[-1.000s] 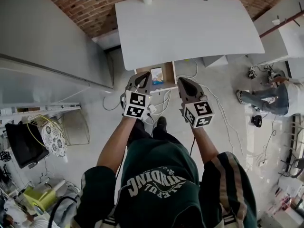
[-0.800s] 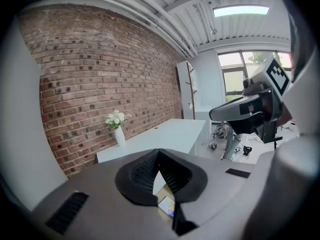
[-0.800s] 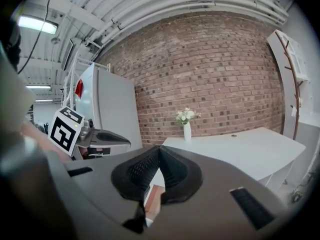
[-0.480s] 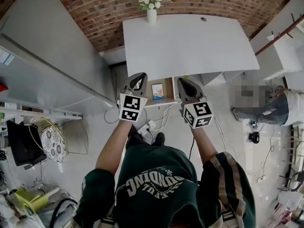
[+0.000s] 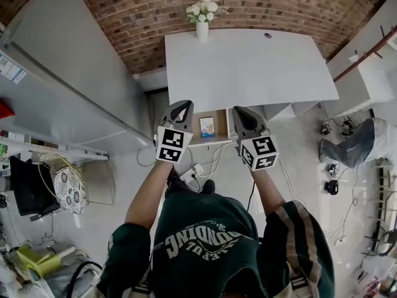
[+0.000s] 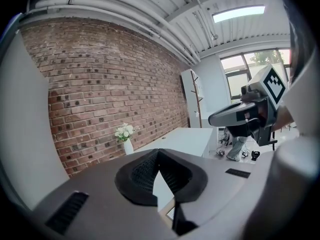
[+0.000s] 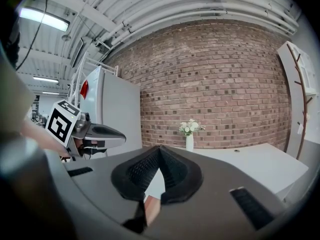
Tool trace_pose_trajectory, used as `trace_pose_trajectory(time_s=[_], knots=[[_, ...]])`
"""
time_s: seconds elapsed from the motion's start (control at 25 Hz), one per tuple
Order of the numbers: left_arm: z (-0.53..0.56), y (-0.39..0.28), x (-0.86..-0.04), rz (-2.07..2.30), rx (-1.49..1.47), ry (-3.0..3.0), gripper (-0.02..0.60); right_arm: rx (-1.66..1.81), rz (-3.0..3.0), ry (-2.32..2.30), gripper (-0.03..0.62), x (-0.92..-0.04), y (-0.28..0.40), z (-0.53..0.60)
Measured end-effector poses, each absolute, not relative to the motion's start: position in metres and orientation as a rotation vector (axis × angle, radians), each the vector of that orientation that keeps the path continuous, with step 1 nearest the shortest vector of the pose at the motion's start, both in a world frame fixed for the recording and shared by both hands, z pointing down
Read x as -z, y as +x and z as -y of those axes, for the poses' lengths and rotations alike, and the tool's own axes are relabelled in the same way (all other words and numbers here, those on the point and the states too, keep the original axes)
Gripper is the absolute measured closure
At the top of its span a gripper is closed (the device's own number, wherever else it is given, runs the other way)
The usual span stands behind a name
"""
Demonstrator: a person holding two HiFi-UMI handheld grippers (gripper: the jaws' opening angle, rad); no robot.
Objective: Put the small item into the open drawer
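The small item (image 5: 207, 126), a pale card-like piece with blue on it, lies inside the open drawer (image 5: 222, 125) under the front edge of the white desk (image 5: 248, 61). My left gripper (image 5: 182, 105) is just left of the drawer and my right gripper (image 5: 238, 110) just right of it. Both sets of jaws are closed together with nothing between them. I judge the placing done, and the drawer is still open. Compared with a second ago, both grippers have lifted, the desk sits lower in the head view, and the vase of flowers (image 5: 202, 28) now shows fully.
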State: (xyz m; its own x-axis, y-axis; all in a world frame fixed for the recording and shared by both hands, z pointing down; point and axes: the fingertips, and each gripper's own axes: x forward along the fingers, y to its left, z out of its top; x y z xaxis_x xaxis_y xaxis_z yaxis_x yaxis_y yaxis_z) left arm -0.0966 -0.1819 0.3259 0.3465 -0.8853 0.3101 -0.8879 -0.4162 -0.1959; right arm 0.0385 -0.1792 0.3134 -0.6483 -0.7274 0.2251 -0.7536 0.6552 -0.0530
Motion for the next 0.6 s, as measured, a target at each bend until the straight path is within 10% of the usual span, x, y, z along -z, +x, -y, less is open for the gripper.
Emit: trace_pose_trajectory(time_s=[0.6], knots=[[0.166, -0.089, -0.335, 1.674, -0.594, 2.564, 0.566, -0.222, 2.681, 1.217, 0.569, -0.318, 0.042, 0.164]])
